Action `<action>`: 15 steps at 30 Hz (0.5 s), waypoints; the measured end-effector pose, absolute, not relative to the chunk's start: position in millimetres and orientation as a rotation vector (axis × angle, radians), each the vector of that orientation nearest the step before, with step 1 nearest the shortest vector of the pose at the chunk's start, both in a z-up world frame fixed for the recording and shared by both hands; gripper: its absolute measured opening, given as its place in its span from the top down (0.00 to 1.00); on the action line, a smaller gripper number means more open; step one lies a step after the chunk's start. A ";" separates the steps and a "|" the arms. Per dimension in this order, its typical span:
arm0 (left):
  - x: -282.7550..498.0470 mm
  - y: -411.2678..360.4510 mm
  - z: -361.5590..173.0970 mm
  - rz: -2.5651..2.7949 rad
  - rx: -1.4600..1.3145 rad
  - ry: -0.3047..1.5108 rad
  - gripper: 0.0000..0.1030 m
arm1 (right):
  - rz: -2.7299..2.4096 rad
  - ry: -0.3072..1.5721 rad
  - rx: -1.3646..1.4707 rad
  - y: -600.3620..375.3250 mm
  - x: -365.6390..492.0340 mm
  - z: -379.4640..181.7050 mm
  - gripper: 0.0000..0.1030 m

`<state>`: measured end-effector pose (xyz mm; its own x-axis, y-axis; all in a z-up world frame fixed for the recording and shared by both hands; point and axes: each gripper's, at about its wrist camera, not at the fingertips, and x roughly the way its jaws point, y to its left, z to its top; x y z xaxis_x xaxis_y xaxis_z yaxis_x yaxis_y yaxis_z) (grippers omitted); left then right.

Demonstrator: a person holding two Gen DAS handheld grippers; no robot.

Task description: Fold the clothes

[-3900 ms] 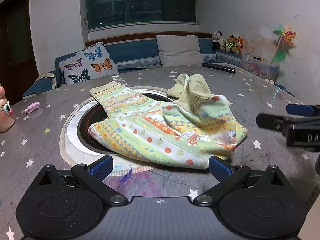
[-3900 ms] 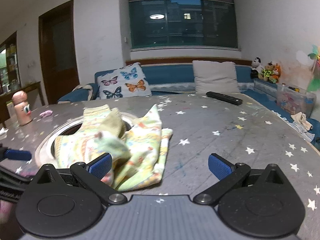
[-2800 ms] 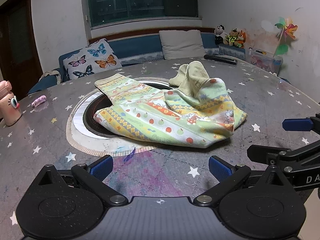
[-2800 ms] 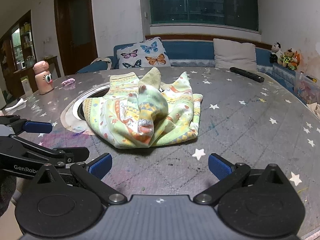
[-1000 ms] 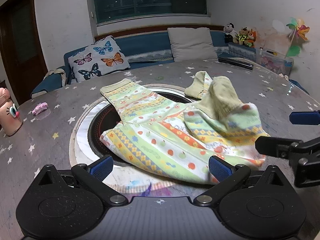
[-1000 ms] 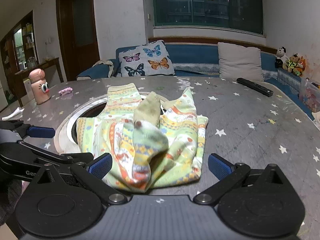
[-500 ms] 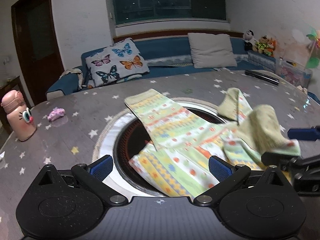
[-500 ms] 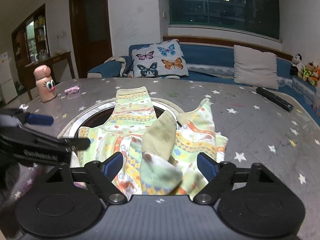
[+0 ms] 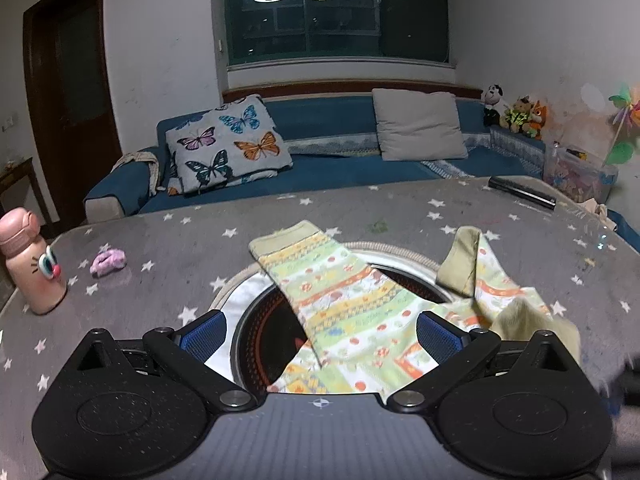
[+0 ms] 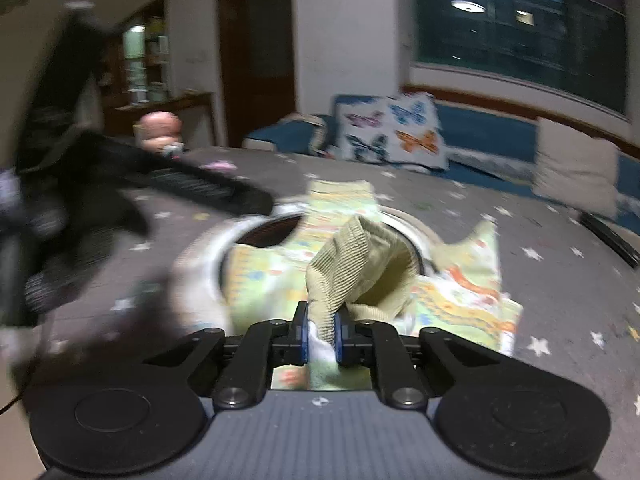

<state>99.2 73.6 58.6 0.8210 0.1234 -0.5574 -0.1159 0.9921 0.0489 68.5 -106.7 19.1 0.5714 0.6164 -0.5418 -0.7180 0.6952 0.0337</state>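
Right wrist view: the right tool (image 10: 321,335) is closing, its blue pads (image 10: 303,336) pinching the ribbed cuff (image 10: 360,268) of the patterned trousers (image 10: 460,296); the trousers lie rumpled on the starry worktop (image 10: 560,280), partly over its round inset (image 10: 256,236). Left wrist view: the left tool (image 9: 320,330) stands wide apart and holds nothing; the trousers (image 9: 352,312) lie beyond it; a pink bottle (image 9: 30,260) stands at far left.
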 end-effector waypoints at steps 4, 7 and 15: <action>106.3 66.8 62.0 0.089 0.026 0.600 0.01 | 0.915 0.561 -0.209 -104.7 45.5 25.1 0.91; 113.5 59.2 60.5 0.060 0.045 0.607 0.01 | 1.011 0.568 -0.246 -101.4 26.8 23.8 0.91; 148.0 57.8 29.1 0.053 0.044 0.717 0.12 | 1.093 0.626 -0.289 -104.1 17.5 16.0 0.83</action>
